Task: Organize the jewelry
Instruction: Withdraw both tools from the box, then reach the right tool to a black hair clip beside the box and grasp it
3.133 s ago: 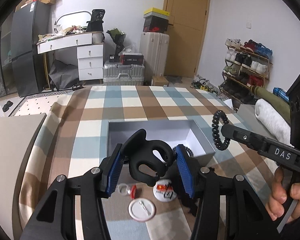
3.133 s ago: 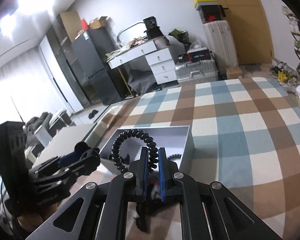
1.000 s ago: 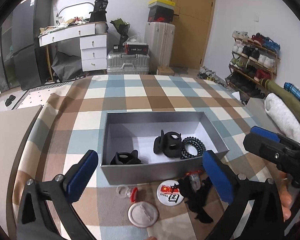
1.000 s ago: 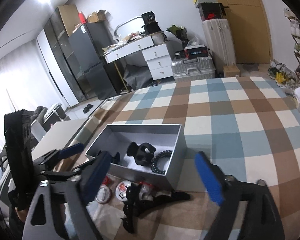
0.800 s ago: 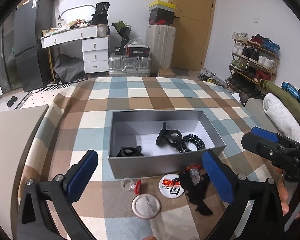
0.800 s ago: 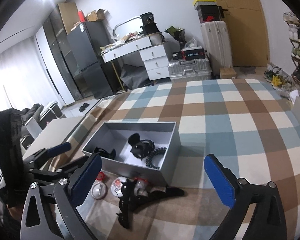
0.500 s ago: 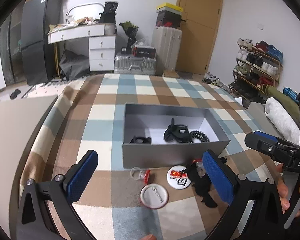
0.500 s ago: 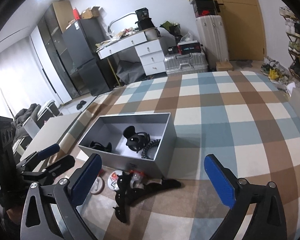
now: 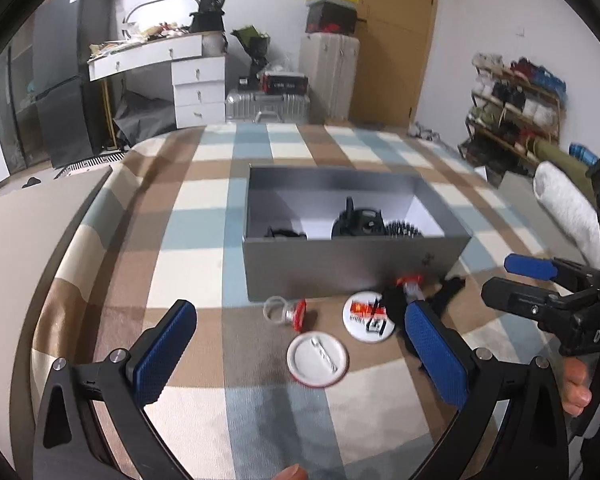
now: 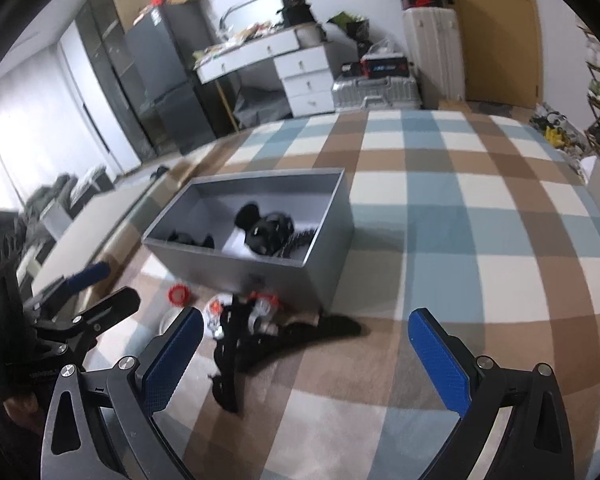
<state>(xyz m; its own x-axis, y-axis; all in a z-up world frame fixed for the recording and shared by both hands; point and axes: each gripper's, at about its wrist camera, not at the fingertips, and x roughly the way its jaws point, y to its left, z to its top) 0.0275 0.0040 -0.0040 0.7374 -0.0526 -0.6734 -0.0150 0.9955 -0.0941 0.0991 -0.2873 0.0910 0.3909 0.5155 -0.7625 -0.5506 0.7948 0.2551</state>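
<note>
- Checked bedspread (image 9: pixel 204 216) in brown, pale blue and cream squares.
- Open rectangular cardboard box (image 9: pixel 352 268), grey outside, white floor inside.
- Black claw hair clip (image 9: pixel 356 222) and black coiled hair tie (image 9: pixel 403 228) in the box.
- Round white pin badge (image 9: pixel 318 355), face down, silver pin, red rim.
- Second round white badge (image 9: pixel 366 315) with red and black print.
- Clear plastic ring (image 9: pixel 286 312) with a red top.
- Black fabric hair bow (image 10: pixel 260 344) on the checks.
- Left gripper (image 9: pixel 300 350) and right gripper (image 10: pixel 304 356): black frames, blue textured pads.
</note>
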